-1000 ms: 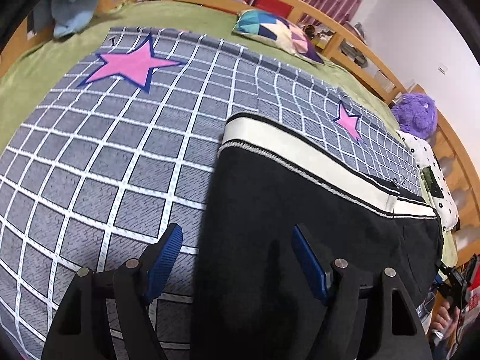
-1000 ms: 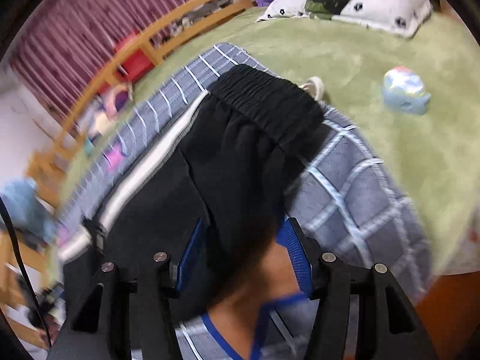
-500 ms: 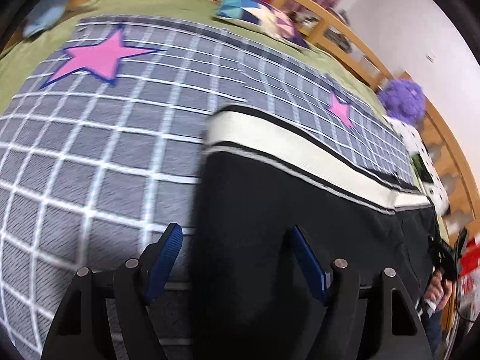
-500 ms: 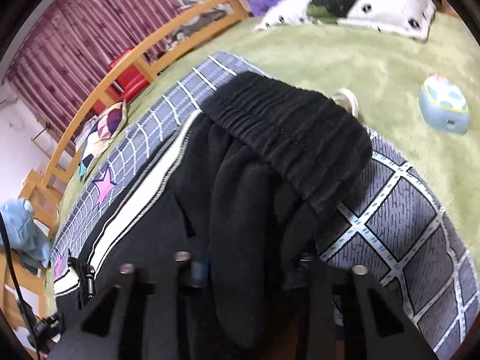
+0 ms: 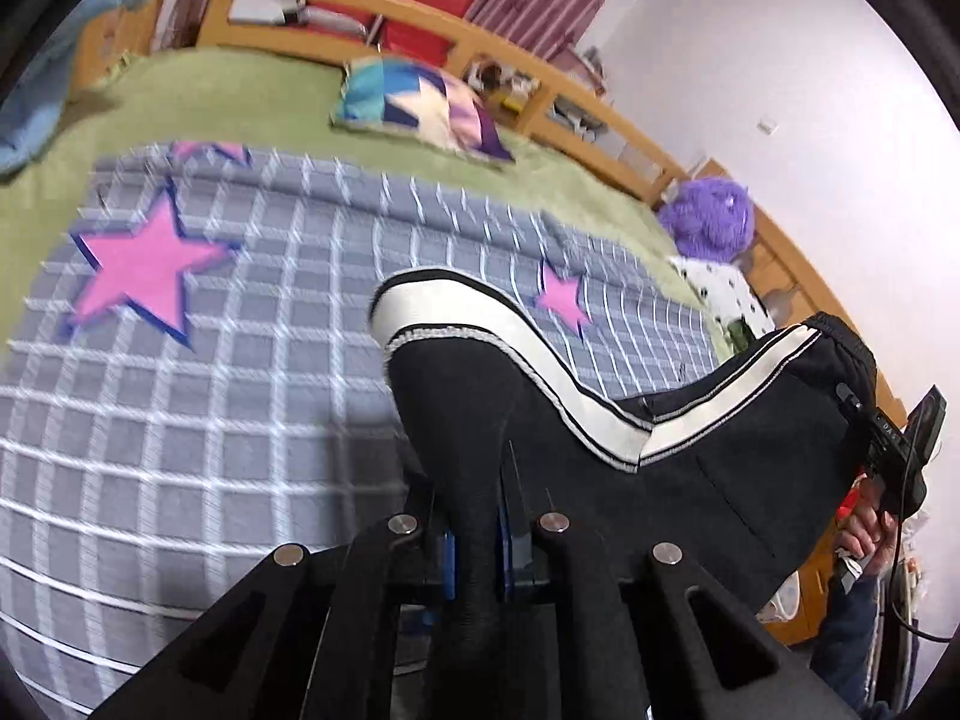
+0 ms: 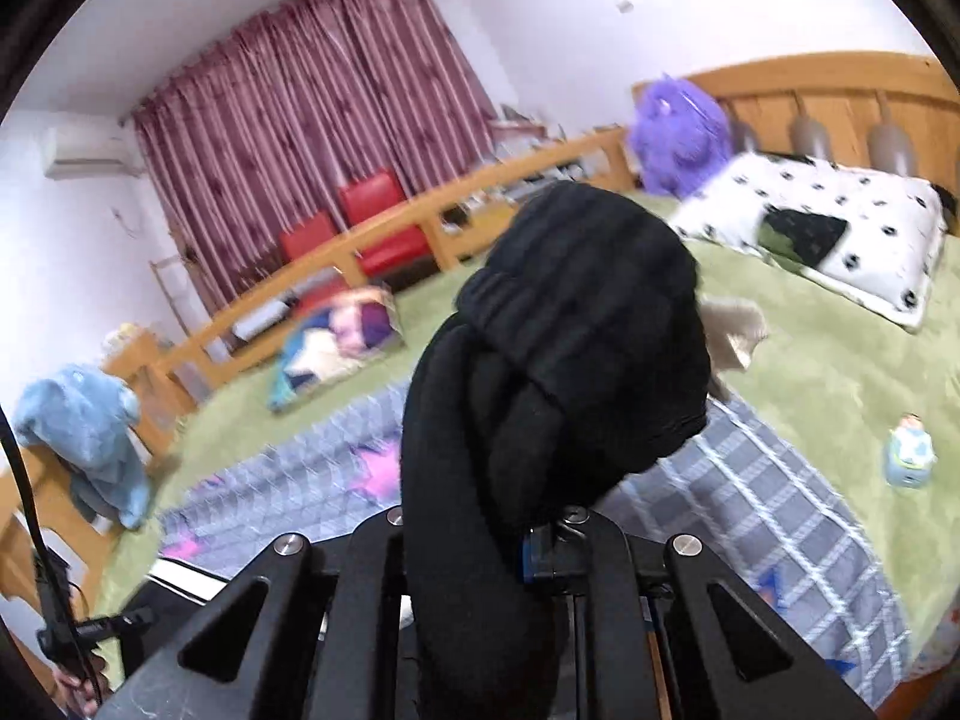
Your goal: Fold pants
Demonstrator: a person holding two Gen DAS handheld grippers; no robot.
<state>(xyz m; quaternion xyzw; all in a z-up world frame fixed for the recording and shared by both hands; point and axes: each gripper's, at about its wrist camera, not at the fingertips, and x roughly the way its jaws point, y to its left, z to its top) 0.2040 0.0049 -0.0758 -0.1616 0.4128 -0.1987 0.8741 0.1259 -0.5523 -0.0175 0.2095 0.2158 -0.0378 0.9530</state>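
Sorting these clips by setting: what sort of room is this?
Most likely a bedroom: a wooden-framed bed with a green cover, a white black-spotted pillow at the headboard, and a purple plush toy beside it.

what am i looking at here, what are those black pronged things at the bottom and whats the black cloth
There is no robot: a person holds a hand-held gripper in each hand, each with a fisheye camera looking along its two fingers. The black prongs are those fingers. In the left camera's picture, the left hand-held gripper is shut on the leg end of black pants with a white side stripe. In the right camera's picture, the right hand-held gripper pinches their bunched elastic waistband. Both ends are raised above a grey checked blanket with pink stars, spread on a green-covered bed.
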